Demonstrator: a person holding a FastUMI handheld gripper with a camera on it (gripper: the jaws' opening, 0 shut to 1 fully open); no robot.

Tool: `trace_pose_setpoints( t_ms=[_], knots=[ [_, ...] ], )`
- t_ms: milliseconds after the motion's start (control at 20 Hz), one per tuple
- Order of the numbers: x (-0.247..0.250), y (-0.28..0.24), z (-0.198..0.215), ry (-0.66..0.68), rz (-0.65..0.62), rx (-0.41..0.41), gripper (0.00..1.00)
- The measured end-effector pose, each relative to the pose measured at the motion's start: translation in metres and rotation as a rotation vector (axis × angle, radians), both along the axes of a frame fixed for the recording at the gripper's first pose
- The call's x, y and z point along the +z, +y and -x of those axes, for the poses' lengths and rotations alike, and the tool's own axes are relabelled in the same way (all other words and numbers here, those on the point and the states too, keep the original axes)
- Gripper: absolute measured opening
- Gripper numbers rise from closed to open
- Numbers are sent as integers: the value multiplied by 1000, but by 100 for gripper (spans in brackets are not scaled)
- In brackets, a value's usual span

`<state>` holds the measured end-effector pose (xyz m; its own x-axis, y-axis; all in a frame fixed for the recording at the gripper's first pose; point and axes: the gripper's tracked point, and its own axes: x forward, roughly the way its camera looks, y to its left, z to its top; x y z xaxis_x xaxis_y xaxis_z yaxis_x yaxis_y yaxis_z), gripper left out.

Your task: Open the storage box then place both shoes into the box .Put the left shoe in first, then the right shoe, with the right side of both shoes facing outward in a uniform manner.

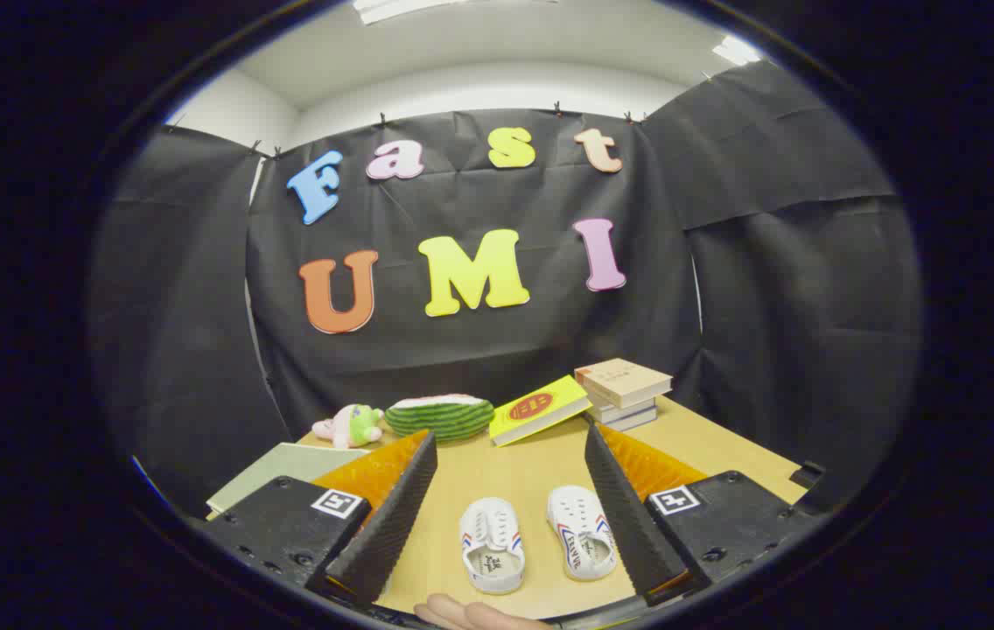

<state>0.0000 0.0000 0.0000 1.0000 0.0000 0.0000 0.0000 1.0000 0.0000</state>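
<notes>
Spread wide apart, the two black ribbed fingers (510, 516) of the gripper hold nothing and hang above the pale wooden worktop (523, 472). Just below them, at the near edge, fingertips of a person's hand (471, 612) peek in.

Between the fingers, on the bare wood, lie two small white slip-on shoes with red and blue stripes on their sides. The one toward the left finger (492, 545) lies with its sole side partly up, and the other (580, 531) sits just beside it, close against the right finger; they are near each other but apart. Which is the left shoe and which the right I cannot tell from this angle.

Beyond the left finger a flat grey-green board or lid (283, 471) rests on the worktop; it may belong to the storage box, though that is only a guess. Farther back stand a pink and green plush toy (350, 425), a striped green watermelon-slice cushion (441, 416), a yellow book (539, 409) leaning on a stack of pale books (624, 394), all in front of the black cloth wall.

The task seems to be at its very start: both shoes are out. The next move calls for finding and opening the box before any shoe is gripped, then picking the left shoe first.
</notes>
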Motion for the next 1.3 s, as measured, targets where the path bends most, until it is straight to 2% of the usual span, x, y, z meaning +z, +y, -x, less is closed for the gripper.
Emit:
trace_pose_setpoints(
  t_ms=[200, 400, 650, 1000, 1150, 1300],
  knots=[
    [-3, -7, 2, 4, 39, -29, 100],
    [-4, -5, 1, 26, 40, 2, 100],
    [-1, -9, 5, 5, 52, -9, 100],
    [-9, -17, -7, 22, 87, 18, 100],
    [-19, -5, -24, 53, 40, 85, 100],
    [-47, 12, -43, 155, -15, 181, 100]
  ],
)
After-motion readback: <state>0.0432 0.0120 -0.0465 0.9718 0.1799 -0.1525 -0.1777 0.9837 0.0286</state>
